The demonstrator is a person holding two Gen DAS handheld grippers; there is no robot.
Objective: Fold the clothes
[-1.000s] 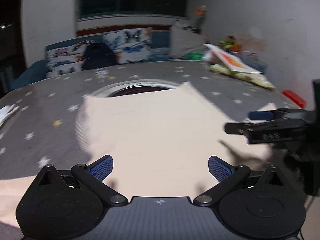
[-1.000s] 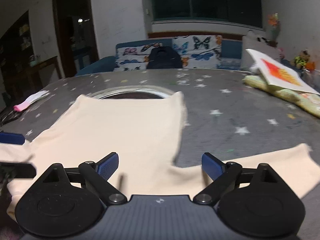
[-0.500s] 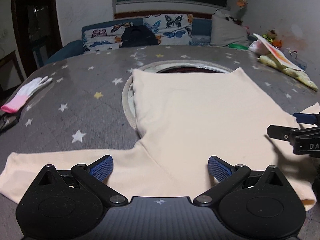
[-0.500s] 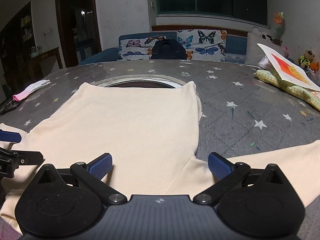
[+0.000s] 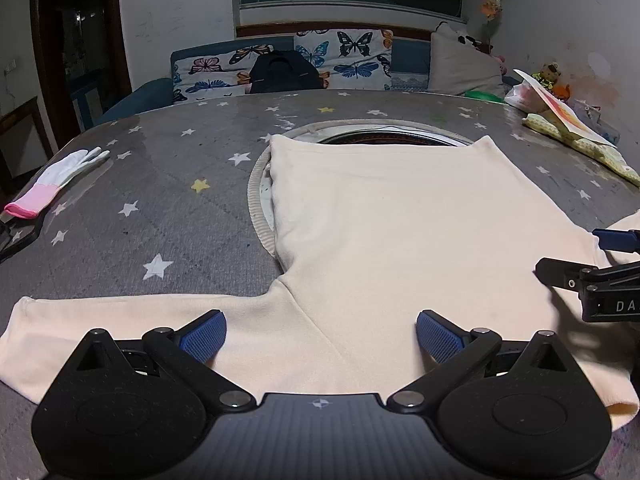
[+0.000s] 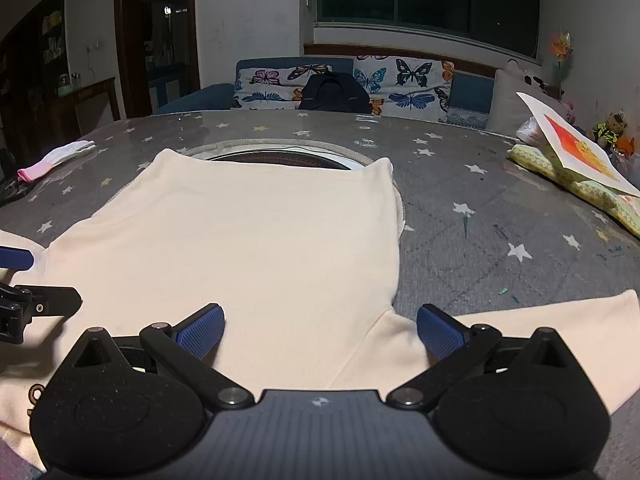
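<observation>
Cream long-sleeved knit top [image 5: 400, 232] lying flat on star-print grey table [image 5: 168, 208] | left gripper [image 5: 320, 334], right gripper [image 6: 320, 332] hovering wide, empty | risk: pinching one layer, dragging it askew

The only lettering I can read is on my right gripper [image 5: 612, 276], seen from the left wrist view: white capitals "DA" on its black body, cut off by the picture's edge, so the rest of the word is lost. In the right wrist view there is a small brown printed mark on the shirt [image 6: 256, 248], low at the left edge, but it is half hidden behind my own housing and I cannot tell whether it is a letter or a drawing. The card [image 6: 576, 148] at the far right carries an orange and red print with no words I can make out.
</observation>
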